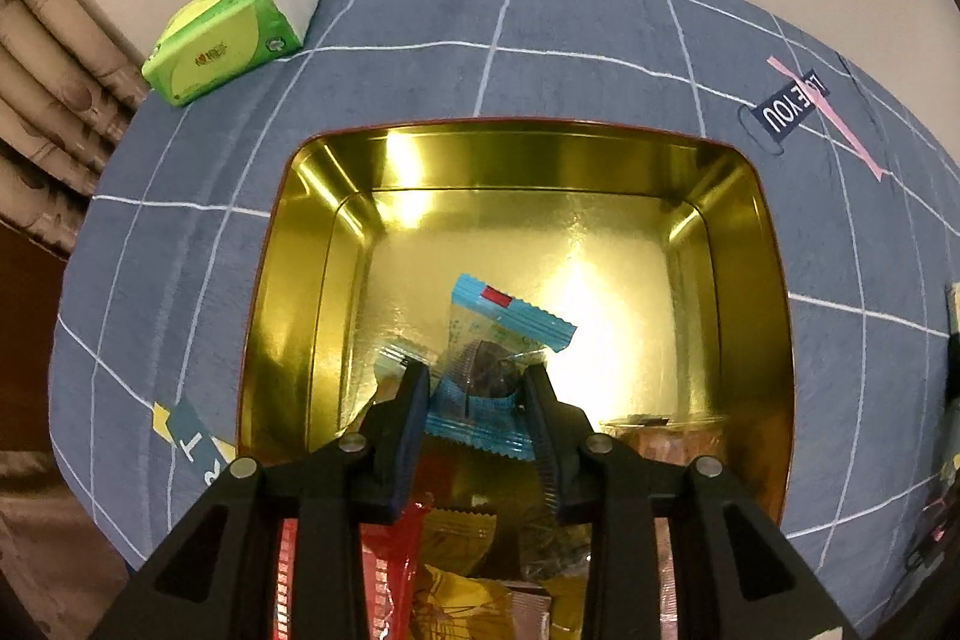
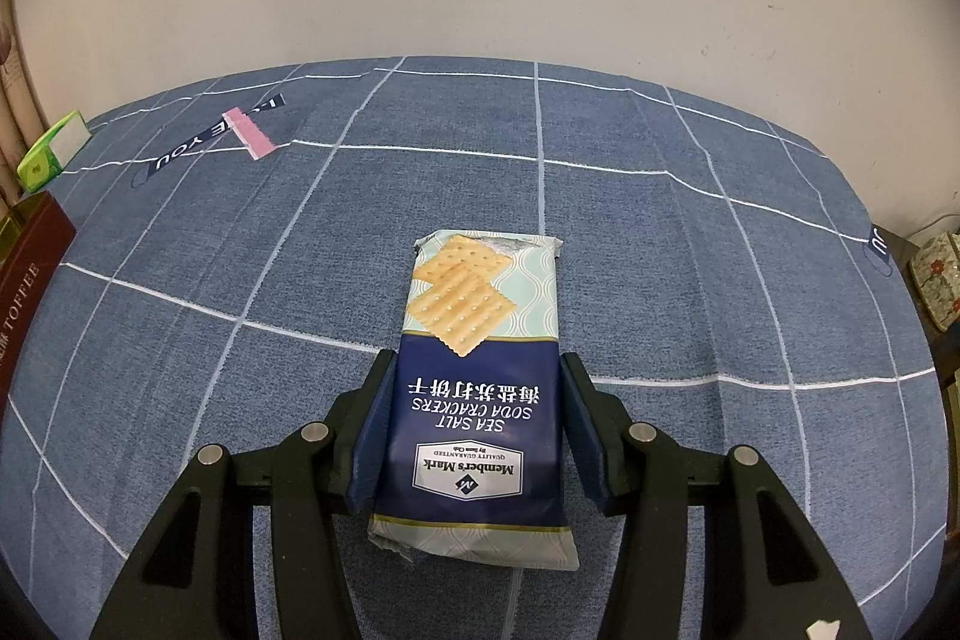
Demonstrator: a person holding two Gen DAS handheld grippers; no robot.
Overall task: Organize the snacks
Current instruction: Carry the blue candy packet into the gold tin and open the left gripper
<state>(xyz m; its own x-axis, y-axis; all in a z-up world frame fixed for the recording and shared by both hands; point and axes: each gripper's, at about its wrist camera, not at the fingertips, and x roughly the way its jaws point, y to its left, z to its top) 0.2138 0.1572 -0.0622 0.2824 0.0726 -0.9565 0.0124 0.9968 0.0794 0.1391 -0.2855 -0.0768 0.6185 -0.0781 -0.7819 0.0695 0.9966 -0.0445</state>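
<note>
In the left wrist view my left gripper (image 1: 477, 379) is shut on a small blue-edged clear snack packet (image 1: 501, 340) and holds it over the open gold tin (image 1: 288, 280). Several other wrapped snacks, red and gold (image 1: 456, 574), lie in the tin's near part under the fingers. In the right wrist view my right gripper (image 2: 477, 370) straddles a blue Member's Mark soda cracker pack (image 2: 474, 400) lying on the blue tablecloth. The fingers stand at the pack's two sides, the left one touching; whether they grip it is unclear.
A green tissue pack (image 1: 231, 28) lies at the table's far left corner, next to curtains. The tin's dark red side (image 2: 30, 268) shows at the left edge of the right wrist view. A wall runs behind the table. A patterned object (image 2: 936, 274) sits off the right edge.
</note>
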